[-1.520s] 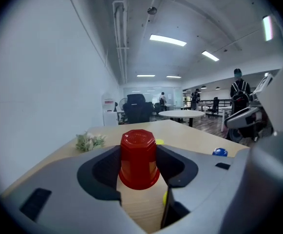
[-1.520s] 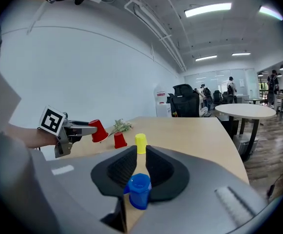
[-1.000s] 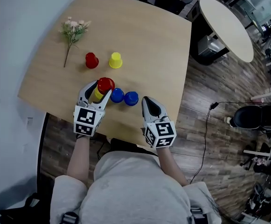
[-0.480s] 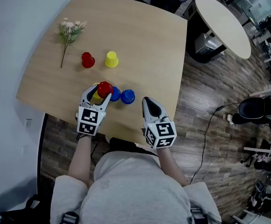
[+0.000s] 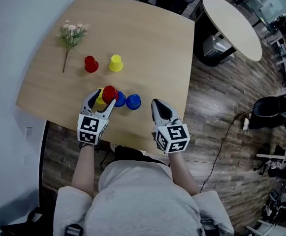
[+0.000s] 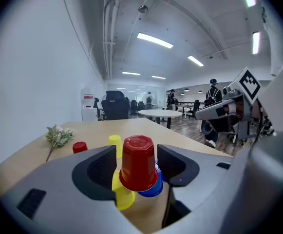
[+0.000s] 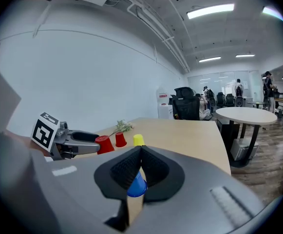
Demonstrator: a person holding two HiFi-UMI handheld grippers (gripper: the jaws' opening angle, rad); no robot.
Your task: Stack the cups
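A red cup sits upside down, slightly tilted, over a yellow cup near the table's front edge. My left gripper has its jaws around the red cup, and they are opening. A thin gap shows on the cup's right side. Two blue cups stand just right of the stack. Farther back stand a lone red cup and a yellow cup. My right gripper is shut and empty, with a blue cup just beyond its tips.
A sprig of flowers lies at the far left of the wooden table. Off to the right are a round white table, a black chair and cables on the wood floor.
The red cup has settled a little lower over the yellow cup between the left jaws. The right gripper has stayed in place.
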